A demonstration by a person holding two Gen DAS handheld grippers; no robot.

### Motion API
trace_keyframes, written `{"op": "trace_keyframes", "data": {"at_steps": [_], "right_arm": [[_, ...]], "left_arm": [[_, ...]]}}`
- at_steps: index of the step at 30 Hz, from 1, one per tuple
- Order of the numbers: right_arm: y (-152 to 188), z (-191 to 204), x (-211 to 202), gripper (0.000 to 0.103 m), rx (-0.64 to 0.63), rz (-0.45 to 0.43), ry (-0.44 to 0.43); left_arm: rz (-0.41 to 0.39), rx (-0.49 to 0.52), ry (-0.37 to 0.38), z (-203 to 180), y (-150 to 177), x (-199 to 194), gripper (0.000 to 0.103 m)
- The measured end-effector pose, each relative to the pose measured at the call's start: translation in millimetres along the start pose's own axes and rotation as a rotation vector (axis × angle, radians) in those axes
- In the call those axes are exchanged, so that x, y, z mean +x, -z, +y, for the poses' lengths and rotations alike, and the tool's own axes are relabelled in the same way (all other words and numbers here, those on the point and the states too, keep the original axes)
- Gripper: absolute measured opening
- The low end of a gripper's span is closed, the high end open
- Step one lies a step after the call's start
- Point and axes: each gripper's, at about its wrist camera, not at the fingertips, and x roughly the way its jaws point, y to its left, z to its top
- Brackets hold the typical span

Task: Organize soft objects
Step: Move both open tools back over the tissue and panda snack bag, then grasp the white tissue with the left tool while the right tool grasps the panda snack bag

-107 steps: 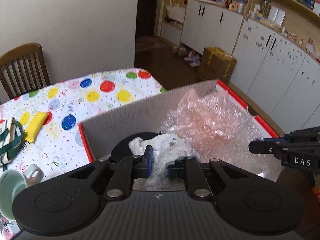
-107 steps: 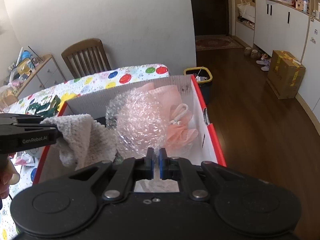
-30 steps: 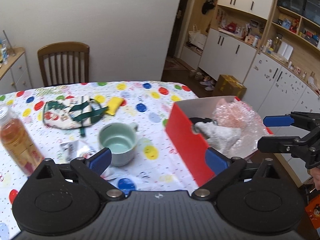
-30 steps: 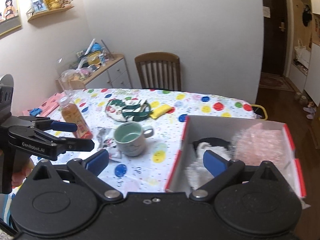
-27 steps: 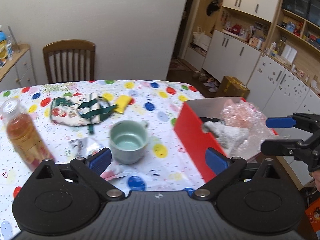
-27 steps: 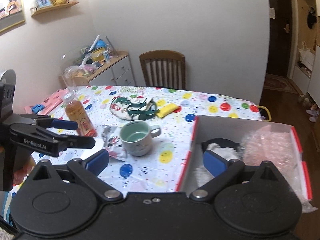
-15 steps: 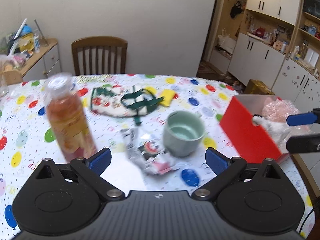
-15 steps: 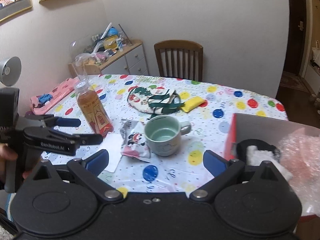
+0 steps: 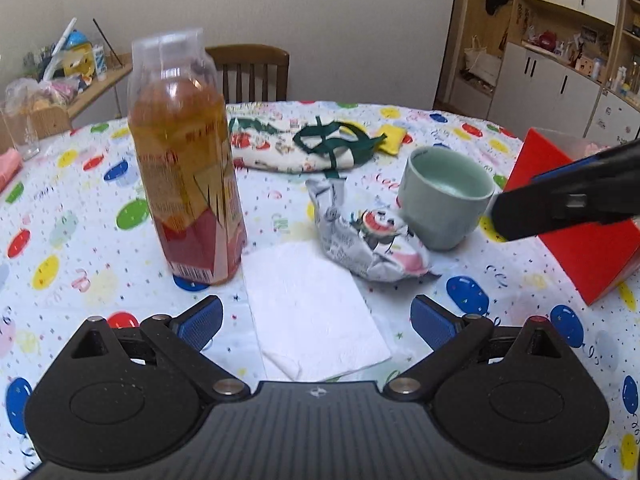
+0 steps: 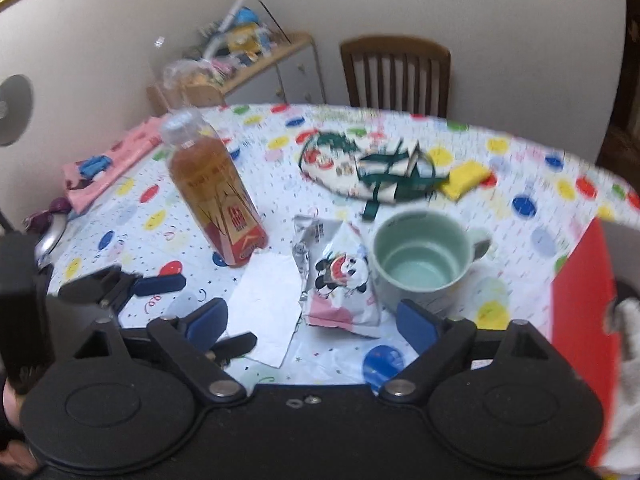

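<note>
My left gripper (image 9: 316, 320) stands open just above a flat white napkin (image 9: 316, 304), which lies between its fingers. My right gripper (image 10: 312, 320) is wide and its jaws are closing. A crinkled snack packet with a cartoon mouse (image 10: 340, 280) lies ahead between its fingers, and the pads do not touch it. A printed fabric pouch with green ribbons (image 10: 372, 168) and a yellow cloth (image 10: 464, 178) lie farther back. The red box (image 10: 580, 300) at the right holds a white fluffy cloth (image 10: 628, 320). The right gripper (image 9: 528, 196) also reaches in from the right in the left wrist view.
A bottle of tea (image 9: 188, 168) stands left of the napkin. A pale green mug (image 9: 444, 196) sits right of the snack packet (image 9: 368, 240). Pink fabric (image 10: 108, 168) lies at the table's far left. A wooden chair (image 10: 396, 76) stands behind the table.
Both grippers have swung left, away from the red box, and sunk toward the table. The bottle, napkin and packet are now close in front. The right jaws have narrowed slightly.
</note>
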Motion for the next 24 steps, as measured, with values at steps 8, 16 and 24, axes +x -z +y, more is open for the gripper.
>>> {"op": "trace_keyframes", "data": {"at_steps": [8, 16, 24], "right_arm": [[-1, -4, 53, 0.084, 0.155, 0.058, 0.084], [-2, -13, 85, 0.084, 0.263, 0.100, 0.133], [-2, -14, 103, 0.087, 0.287, 0.121, 0.141]], "left_arm": [[0.029, 0.005, -0.013, -7, 8, 22, 0.101], [0.077, -0.027, -0.028, -7, 12, 43, 0.101], [0.093, -0.026, -0.057, -9, 13, 52, 0.098]]}}
